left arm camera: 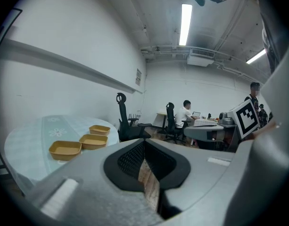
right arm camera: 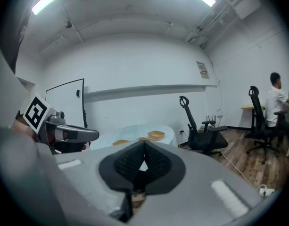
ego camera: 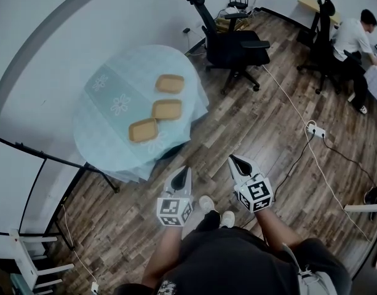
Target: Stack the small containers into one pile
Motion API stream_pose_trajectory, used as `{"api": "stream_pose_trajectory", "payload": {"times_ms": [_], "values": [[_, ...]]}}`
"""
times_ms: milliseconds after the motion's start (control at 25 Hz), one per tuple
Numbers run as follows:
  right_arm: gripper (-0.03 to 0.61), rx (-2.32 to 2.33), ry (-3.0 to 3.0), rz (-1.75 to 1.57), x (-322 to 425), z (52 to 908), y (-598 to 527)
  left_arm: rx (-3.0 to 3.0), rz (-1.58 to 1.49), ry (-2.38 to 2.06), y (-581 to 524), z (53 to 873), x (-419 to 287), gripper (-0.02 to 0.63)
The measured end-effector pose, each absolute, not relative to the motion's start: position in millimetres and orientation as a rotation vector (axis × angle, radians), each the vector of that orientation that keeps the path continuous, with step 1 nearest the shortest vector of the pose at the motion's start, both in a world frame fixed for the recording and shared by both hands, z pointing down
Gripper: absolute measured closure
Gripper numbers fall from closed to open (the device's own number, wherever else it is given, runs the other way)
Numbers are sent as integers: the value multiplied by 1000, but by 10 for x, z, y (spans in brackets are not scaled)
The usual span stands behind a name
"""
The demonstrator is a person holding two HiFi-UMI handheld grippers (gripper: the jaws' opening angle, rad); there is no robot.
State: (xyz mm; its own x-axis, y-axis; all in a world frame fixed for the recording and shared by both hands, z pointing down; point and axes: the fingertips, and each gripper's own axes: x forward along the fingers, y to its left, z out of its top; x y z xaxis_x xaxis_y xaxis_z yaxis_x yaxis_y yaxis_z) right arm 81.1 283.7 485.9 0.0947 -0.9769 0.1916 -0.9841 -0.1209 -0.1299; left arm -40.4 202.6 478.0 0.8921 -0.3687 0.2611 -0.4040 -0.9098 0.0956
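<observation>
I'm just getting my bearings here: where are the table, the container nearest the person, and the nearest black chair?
table point(ego camera: 105, 125): head view, bare cloth on its left part.
nearest container point(ego camera: 143, 129): head view, its inner floor.
black chair point(ego camera: 236, 47): head view, its seat.

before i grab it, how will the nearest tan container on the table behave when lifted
The nearest container looks shallow and thin-walled, so it is probably light and slightly flexible. Its wide, flat base suggests it won't tip or roll.
</observation>
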Motion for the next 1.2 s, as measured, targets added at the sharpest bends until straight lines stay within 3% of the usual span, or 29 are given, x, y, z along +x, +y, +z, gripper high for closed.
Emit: {"api": "stream_pose_trajectory", "payload": {"times_ms": [640, 1200], "values": [[577, 2196, -2098, 339, 682, 4753, 1628, 2889, 309, -545, 979, 4789, -175, 607], [577, 2129, -2114, 263, 414, 4575, 1036, 2907, 259, -556, 423, 4728, -401, 607]]}}
